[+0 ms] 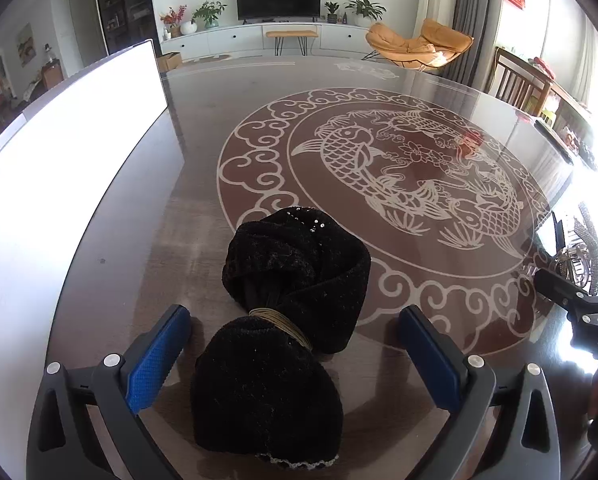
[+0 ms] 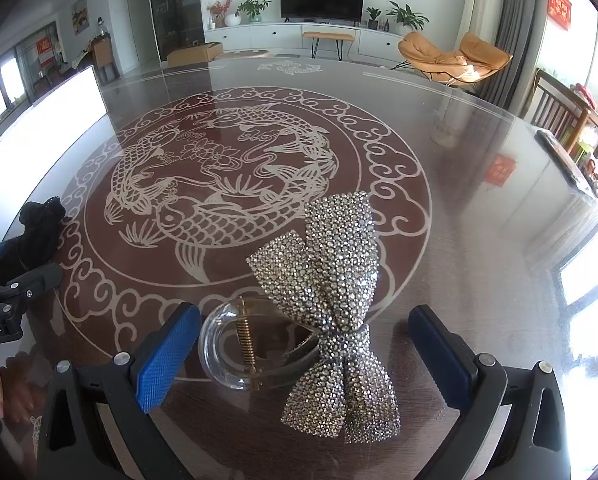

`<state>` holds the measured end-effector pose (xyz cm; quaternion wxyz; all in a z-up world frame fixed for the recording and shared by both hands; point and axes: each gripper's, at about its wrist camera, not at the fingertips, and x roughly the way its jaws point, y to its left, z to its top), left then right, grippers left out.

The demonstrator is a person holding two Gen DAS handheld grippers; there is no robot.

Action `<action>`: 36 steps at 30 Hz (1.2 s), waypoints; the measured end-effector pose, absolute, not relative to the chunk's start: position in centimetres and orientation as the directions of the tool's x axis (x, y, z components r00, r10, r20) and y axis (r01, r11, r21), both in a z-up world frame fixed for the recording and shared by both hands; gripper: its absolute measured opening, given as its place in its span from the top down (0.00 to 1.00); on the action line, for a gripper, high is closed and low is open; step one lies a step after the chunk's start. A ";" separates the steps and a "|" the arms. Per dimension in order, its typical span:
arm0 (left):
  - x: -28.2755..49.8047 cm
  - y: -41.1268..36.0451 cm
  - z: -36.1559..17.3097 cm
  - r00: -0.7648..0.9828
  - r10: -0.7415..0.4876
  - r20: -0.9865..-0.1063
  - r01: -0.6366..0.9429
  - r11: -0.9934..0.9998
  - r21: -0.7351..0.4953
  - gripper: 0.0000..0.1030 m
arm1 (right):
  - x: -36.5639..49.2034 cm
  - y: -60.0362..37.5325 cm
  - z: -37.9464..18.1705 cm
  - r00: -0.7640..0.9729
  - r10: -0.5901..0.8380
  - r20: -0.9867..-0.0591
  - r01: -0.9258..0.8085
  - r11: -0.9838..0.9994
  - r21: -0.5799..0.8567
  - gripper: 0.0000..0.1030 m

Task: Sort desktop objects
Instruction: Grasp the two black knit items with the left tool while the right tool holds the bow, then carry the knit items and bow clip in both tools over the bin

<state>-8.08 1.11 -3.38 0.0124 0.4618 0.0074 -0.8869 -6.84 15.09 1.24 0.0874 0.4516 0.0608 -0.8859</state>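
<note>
Black gripper frames (image 1: 295, 354), silver screws, blue textured pads on the fingers (image 1: 157, 360).

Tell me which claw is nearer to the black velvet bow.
Left. The left claw stands open around the black velvet bow; the right claw is apart, around the rhinestone bow clip.
</note>
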 end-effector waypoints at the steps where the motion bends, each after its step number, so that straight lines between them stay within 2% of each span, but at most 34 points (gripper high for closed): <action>1: -8.1 1.1 -3.4 -0.573 -0.015 -0.819 0.029 -1.000 -0.002 0.00 | -6.9 15.1 1.2 -0.577 -0.100 -0.811 0.210 -0.977 -0.028 0.00; 8: -8.0 1.2 -3.3 -0.568 -0.016 -0.823 0.025 -1.000 0.001 0.00 | -7.0 15.1 1.2 -0.571 -0.111 -0.813 0.210 -0.978 -0.014 0.00; 11: -8.2 1.1 -3.1 -0.542 0.010 -0.840 -0.022 -1.000 0.002 0.00 | -7.0 15.1 1.2 -0.565 -0.116 -0.817 0.215 -0.977 -0.009 0.00; 15: -8.8 1.0 -3.0 -0.513 0.021 -0.858 -0.050 -0.999 0.005 0.00 | -7.7 15.9 2.1 -0.492 -0.145 -0.858 0.266 -0.964 0.010 0.00; 16: -8.7 1.1 -2.9 -0.528 0.023 -0.849 -0.052 -0.999 0.005 0.08 | -7.7 16.3 2.5 -0.504 -0.146 -0.851 0.261 -0.965 0.011 0.00; 17: -8.6 1.2 -2.6 -0.547 0.026 -0.837 -0.056 -0.998 0.006 0.27 | -7.8 16.6 2.8 -0.508 -0.150 -0.848 0.261 -0.965 0.015 0.00; 18: -8.4 1.2 -2.3 -0.565 0.029 -0.824 -0.060 -0.998 0.006 0.39 | -8.0 16.7 2.9 -0.503 -0.158 -0.850 0.264 -0.964 0.023 0.01; 19: -8.3 1.3 -2.1 -0.572 0.040 -0.819 -0.067 -0.998 -0.001 0.62 | -8.1 16.7 2.9 -0.501 -0.162 -0.850 0.266 -0.964 0.027 0.08; 20: -8.2 1.2 -2.0 -0.570 0.057 -0.820 -0.075 -0.997 -0.017 0.66 | -8.4 16.6 3.0 -0.501 -0.177 -0.847 0.276 -0.960 0.037 0.31; 21: -8.0 1.0 -1.9 -0.570 0.076 -0.818 -0.075 -0.996 -0.041 0.67 | -8.6 16.4 2.9 -0.489 -0.184 -0.853 0.285 -0.958 0.043 0.46; 22: -7.4 0.6 -1.6 -0.578 0.090 -0.811 -0.068 -0.996 -0.062 0.68 | -9.0 16.3 2.7 -0.467 -0.148 -0.872 0.264 -0.964 0.023 0.49; 28: -2.3 -3.5 3.4 -0.683 0.140 -0.717 -0.013 -0.984 -0.180 0.68 | -8.1 15.7 6.7 -0.485 -0.212 -0.848 0.253 -0.963 0.096 0.49; 32: 0.8 -8.5 8.3 -0.750 0.148 -0.645 0.042 -0.962 -0.270 0.68 | -7.5 10.8 11.5 -0.509 -0.299 -0.807 0.355 -0.927 0.119 0.49; 36: 3.2 -15.0 13.1 -0.801 0.068 -0.594 0.113 -0.958 -0.263 0.68 | -6.2 2.2 15.7 -0.491 -0.458 -0.741 0.503 -0.844 0.188 0.49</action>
